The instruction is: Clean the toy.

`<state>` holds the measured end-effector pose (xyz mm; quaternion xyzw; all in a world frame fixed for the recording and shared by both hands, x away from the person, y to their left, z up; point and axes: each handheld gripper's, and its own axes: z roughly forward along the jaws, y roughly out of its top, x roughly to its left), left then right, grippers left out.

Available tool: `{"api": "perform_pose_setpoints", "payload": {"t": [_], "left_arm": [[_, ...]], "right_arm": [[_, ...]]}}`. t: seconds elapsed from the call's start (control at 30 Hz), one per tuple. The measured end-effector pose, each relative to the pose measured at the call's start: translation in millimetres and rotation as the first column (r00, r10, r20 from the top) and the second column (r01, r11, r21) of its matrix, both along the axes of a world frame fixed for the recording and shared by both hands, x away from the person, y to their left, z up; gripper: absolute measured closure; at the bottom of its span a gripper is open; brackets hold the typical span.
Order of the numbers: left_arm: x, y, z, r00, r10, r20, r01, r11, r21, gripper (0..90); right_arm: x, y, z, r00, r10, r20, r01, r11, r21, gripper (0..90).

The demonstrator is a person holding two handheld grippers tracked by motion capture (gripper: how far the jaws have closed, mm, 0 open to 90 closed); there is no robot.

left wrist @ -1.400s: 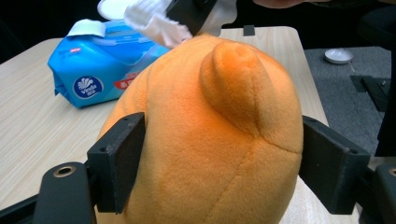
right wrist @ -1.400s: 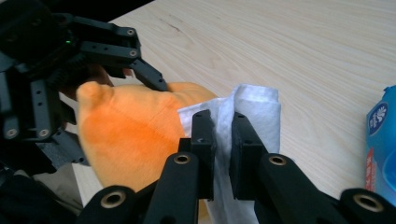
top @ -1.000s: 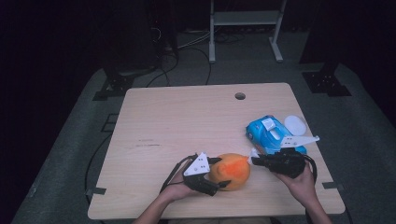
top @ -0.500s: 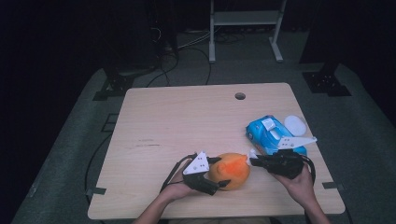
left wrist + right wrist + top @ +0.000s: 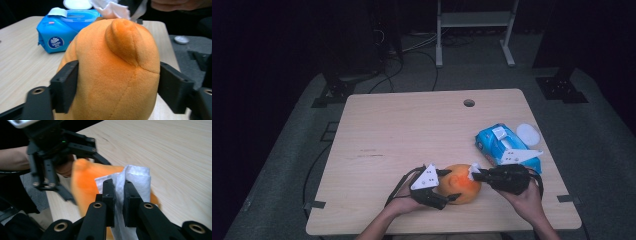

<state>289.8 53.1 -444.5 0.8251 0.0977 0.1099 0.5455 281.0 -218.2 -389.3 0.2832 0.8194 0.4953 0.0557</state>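
A dark room with black stands and loose cables on a grey floor surrounds a pale wooden table (image 5: 412, 130) that has a small round hole near its far edge. At the near edge lies a round orange plush toy (image 5: 460, 183), between the two hand-held grippers.

The left gripper (image 5: 438, 186) has the toy between its black jaws. They have just been closing, and in the left gripper view both pads press the plush toy (image 5: 112, 72) at its sides, denting the fabric a little. The right gripper (image 5: 476, 174) has its jaws nearly together, pinched on a folded white wet wipe (image 5: 135, 182) that rests against the top of the toy.

To the right stands a blue soft pack of wet wipes (image 5: 504, 146), its white round lid (image 5: 528, 132) flipped open toward the far side. The left gripper view brings the blue pack (image 5: 60, 32) close enough to show a round white emblem with a fan-like shape on its front and a small red mark near the top; the lettering is too small to read. From above the pack is plain blue and white. The right gripper view shows the left gripper (image 5: 62, 155) from the front, with a small green light on its body, and the wipe's folded layers between its own pads.
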Motion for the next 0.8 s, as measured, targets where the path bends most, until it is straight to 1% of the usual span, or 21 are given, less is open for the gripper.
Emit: {"api": "perform_pose_setpoints", "payload": {"t": [0.07,0.13,0.17,0.2,0.23,0.27,0.33,0.4,0.43,0.5,0.53,0.57,0.6,0.63,0.67,0.7,0.73,0.77,0.8], "left_arm": [[0.2,-4.0,0.4,0.9999,0.014,-0.007,-0.014,0.9999,0.000,28.7],[-0.1,-7.5,0.6,0.9997,0.025,-0.006,-0.025,0.9997,-0.001,28.7],[-0.4,-8.7,0.8,0.9995,0.031,-0.008,-0.031,0.9995,-0.003,28.7],[-0.6,-8.8,1.3,0.9994,0.034,-0.009,-0.034,0.9994,0.000,29.0],[-0.6,-8.1,1.6,0.9994,0.033,-0.009,-0.033,0.9994,-0.001,29.7],[-0.5,-7.0,1.8,0.9993,0.036,-0.011,-0.036,0.9993,-0.007,30.6],[0.3,-5.7,1.7,0.9991,0.038,-0.019,-0.039,0.9991,-0.017,32.4],[0.7,-4.8,0.9,0.9996,0.018,-0.019,-0.019,0.9996,-0.022,31.6],[0.9,-4.2,0.5,0.9998,0.006,-0.016,-0.006,0.9997,-0.023,29.7],[1.5,-2.3,-0.7,0.9997,-0.018,-0.015,0.018,0.9995,-0.026,22.1],[2.2,-0.9,-1.5,0.9996,-0.028,-0.004,0.028,0.9994,-0.021,18.2],[3.0,1.0,-3.0,0.9994,-0.032,0.011,0.032,0.9995,-0.009,14.2],[4.6,3.1,-5.0,0.9994,-0.033,0.010,0.033,0.9994,0.003,10.3],[6.7,5.0,-7.2,0.9995,-0.032,0.007,0.032,0.9995,0.009,8.5],[9.0,5.5,-9.5,0.9996,-0.027,0.003,0.027,0.9996,0.011,8.5],[11.1,4.6,-11.3,0.9995,-0.029,-0.009,0.029,0.9995,0.009,8.6],[11.7,3.0,-12.3,0.9995,-0.030,-0.009,0.030,0.9995,0.008,9.1],[11.4,1.5,-12.3,0.9998,-0.021,0.003,0.021,0.9997,0.012,12.3],[11.0,0.7,-10.9,1.0000,-0.008,0.002,0.008,0.9998,0.017,16.9]], "right_arm": [[-4.8,9.3,3.6,0.9994,0.032,0.012,-0.032,0.999,0.014,81.4],[-11.5,21.2,8.3,0.9969,0.072,0.031,-0.073,0.997,0.014,81.4],[-14.4,26.6,10.7,0.9951,0.088,0.047,-0.088,0.996,0.003,81.4],[-16.6,30.6,12.5,0.9942,0.090,0.060,-0.089,0.996,-0.009,81.3],[-17.0,32.3,13.2,0.9939,0.086,0.068,-0.085,0.996,-0.023,81.4],[-15.7,31.4,12.7,0.9941,0.083,0.071,-0.081,0.996,-0.025,81.4],[-11.3,24.9,10.1,0.9963,0.060,0.062,-0.059,0.998,-0.023,81.5],[-7.3,16.8,6.9,0.9982,0.030,0.053,-0.029,0.999,-0.027,81.5],[-5.5,12.9,5.1,0.9988,0.020,0.044,-0.019,0.999,-0.026,81.5],[-2.9,7.3,1.3,0.9997,0.018,0.014,-0.018,1.000,-0.018,81.4],[-2.7,6.3,0.1,0.9998,0.017,0.011,-0.017,1.000,-0.017,81.4],[-3.0,6.0,0.2,0.9998,0.016,0.014,-0.015,1.000,-0.026,81.4],[-3.5,6.0,0.7,0.9997,0.014,0.018,-0.013,0.999,-0.032,81.3],[-3.7,5.8,1.3,0.9997,0.012,0.021,-0.011,0.999,-0.037,81.3],[-3.1,4.9,1.2,0.9997,0.010,0.021,-0.009,0.999,-0.036,81.3],[-1.6,4.2,0.4,0.9998,0.012,0.016,-0.012,1.000,-0.024,81.3],[-0.8,4.3,-0.1,0.9999,0.011,0.009,-0.010,1.000,-0.015,81.3],[-0.7,5.0,-0.2,0.9999,0.006,0.009,-0.006,1.000,-0.016,81.2],[-1.0,5.9,0.2,0.9999,0.002,0.013,-0.001,1.000,-0.017,81.2]]}}
